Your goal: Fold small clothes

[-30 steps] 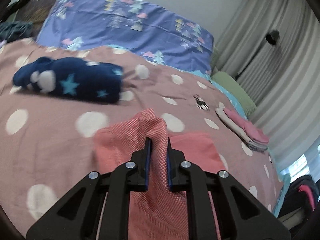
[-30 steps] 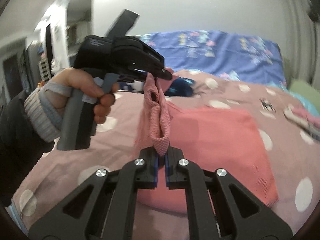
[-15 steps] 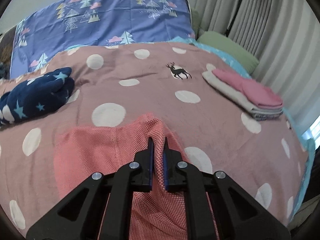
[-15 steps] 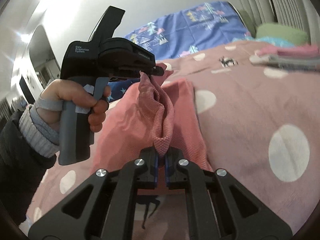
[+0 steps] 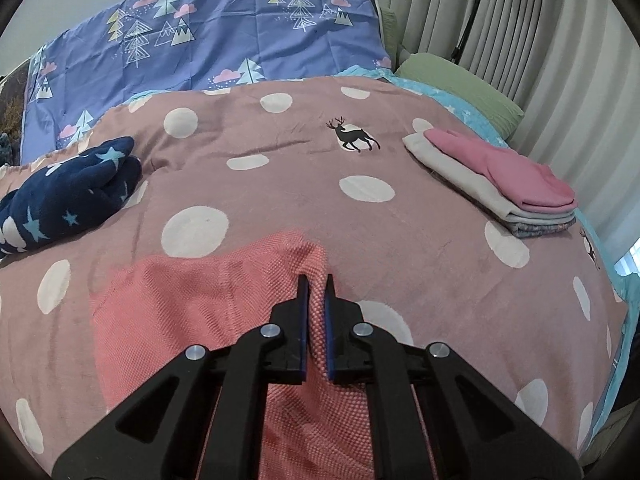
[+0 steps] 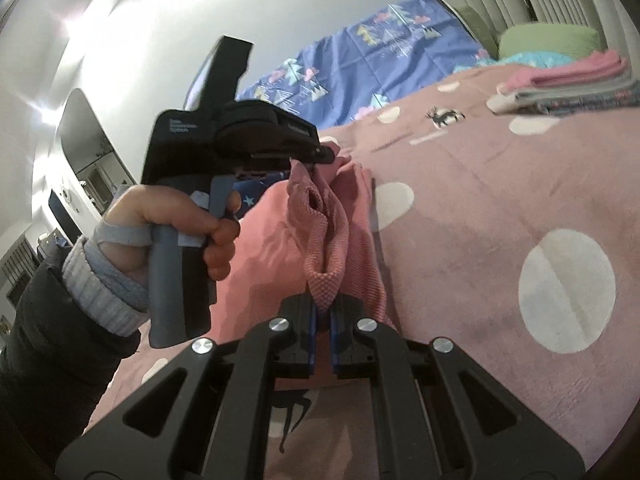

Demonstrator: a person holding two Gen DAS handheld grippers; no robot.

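Mid-fold: left gripper [image 5: 314, 284] and right gripper [image 6: 323, 308] each pinch the coral garment [image 5: 192, 300], well short of the folded stack [image 5: 500, 176]; next, lay the edge flat.

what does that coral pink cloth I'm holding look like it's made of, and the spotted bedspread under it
The coral cloth, pinched in both tongs, left and right, looks like a waffle or mesh knit: a grid of tiny bumps shows. The spotted bedspread looks like plush fleece, matte with soft nap streaks.
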